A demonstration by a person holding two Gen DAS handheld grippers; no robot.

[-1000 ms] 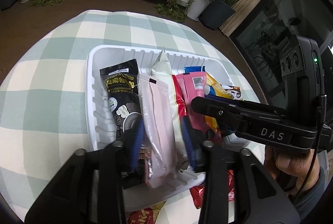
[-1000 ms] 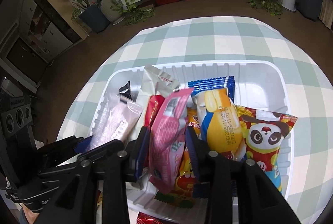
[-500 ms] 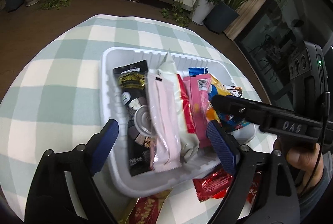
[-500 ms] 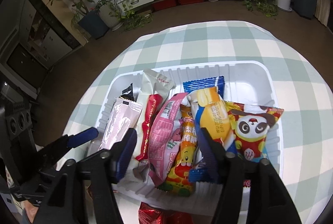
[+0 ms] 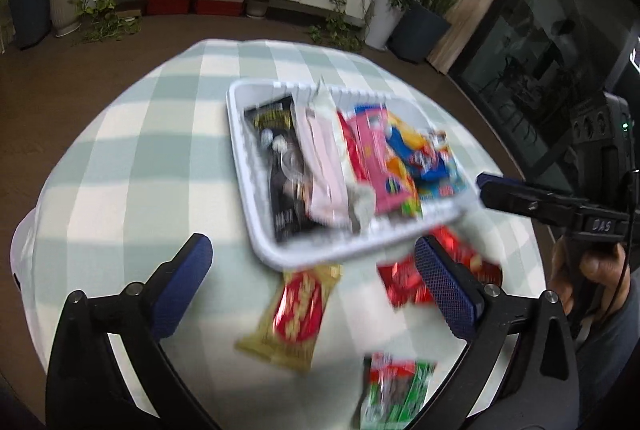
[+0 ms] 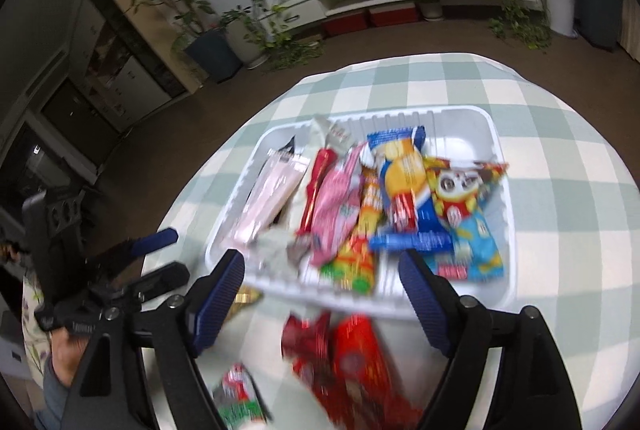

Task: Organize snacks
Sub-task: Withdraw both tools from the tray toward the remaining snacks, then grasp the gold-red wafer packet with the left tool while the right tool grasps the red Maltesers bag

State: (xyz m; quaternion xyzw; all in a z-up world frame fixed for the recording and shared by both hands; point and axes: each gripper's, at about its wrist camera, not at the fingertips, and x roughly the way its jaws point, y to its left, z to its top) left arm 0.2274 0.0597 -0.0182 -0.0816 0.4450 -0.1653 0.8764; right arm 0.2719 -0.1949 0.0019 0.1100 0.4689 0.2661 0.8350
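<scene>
A white tray (image 5: 256, 230) (image 6: 460, 118) on the checked table holds several snack packs side by side, among them a black pack (image 5: 276, 166), a pale pink pack (image 5: 324, 166) (image 6: 268, 198) and a panda pack (image 6: 460, 190). My left gripper (image 5: 314, 274) is open and empty, above the table in front of the tray. My right gripper (image 6: 322, 294) is open and empty, over the tray's near rim. Loose on the table near me lie a gold-and-red pack (image 5: 296, 314), red packs (image 6: 344, 358) (image 5: 404, 282) and a green-and-red pack (image 5: 396, 390) (image 6: 240, 398).
The round table has a green-and-white checked cloth (image 5: 132, 166) and its edge drops to a brown floor. The right gripper's body and hand show at right in the left wrist view (image 5: 560, 206). Plants and a low white cabinet stand far behind.
Both grippers have opened, let go of the pink packs in the tray, and pulled back and up. More of the table and the loose packs now show.
</scene>
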